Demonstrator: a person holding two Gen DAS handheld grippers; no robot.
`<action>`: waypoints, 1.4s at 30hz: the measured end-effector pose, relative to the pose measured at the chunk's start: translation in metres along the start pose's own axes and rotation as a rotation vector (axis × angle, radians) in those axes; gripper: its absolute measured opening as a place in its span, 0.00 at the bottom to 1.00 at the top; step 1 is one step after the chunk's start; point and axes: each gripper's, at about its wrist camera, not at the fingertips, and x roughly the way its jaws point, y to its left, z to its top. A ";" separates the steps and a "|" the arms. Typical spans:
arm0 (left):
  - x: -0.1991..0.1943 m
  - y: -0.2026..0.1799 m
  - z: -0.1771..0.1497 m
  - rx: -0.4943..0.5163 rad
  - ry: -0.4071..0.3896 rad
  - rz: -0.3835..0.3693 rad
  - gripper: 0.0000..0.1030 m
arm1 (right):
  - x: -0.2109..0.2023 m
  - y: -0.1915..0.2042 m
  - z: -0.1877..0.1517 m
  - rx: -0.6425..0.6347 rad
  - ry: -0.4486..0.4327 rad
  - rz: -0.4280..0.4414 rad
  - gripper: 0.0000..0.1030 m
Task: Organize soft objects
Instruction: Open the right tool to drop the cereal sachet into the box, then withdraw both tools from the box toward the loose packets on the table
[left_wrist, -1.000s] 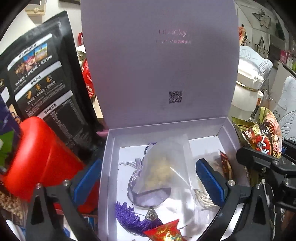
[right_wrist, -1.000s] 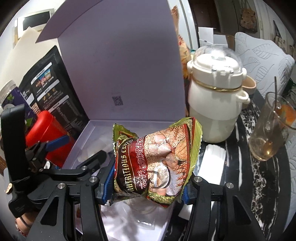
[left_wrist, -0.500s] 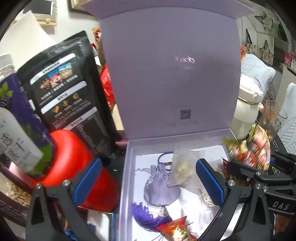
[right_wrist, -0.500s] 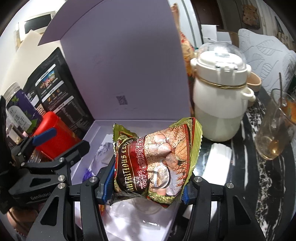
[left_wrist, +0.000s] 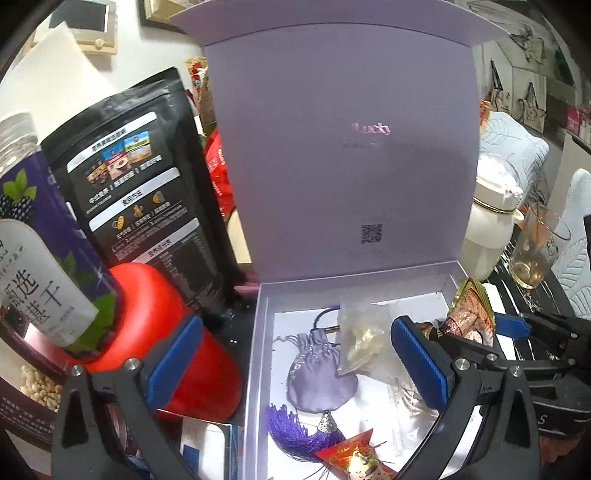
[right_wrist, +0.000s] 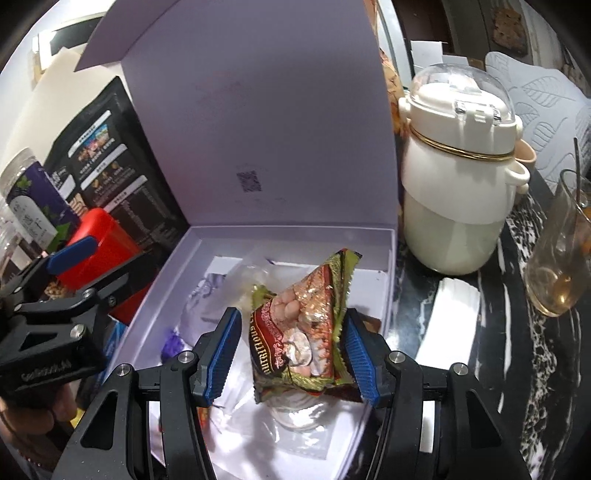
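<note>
My right tool (right_wrist: 291, 350) stands apart around the snack packet (right_wrist: 306, 332) above the box (right_wrist: 258, 232), touching only one side. It could tumble crookedly onto the purple pouch (left_wrist: 319, 373) inside; my left tool (left_wrist: 295, 365) is empty, apart.

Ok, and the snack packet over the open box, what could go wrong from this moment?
1. The snack packet leans tilted against one of the right gripper's fingers; a gap shows at the other, so it may topple unevenly into the box.
2. It could land on the lavender pouch and clear bag and crush them.
3. The glass with a drink stands close by; a wide pull-back might knock it.
</note>
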 end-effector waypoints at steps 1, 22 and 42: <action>-0.001 -0.001 0.000 0.000 0.000 -0.006 1.00 | -0.001 0.000 0.000 -0.001 -0.001 -0.004 0.55; -0.067 -0.005 0.006 -0.030 -0.108 -0.039 1.00 | -0.082 0.016 0.002 -0.069 -0.146 -0.164 0.66; -0.198 -0.002 -0.011 0.009 -0.266 -0.099 1.00 | -0.220 0.080 -0.036 -0.146 -0.387 -0.221 0.78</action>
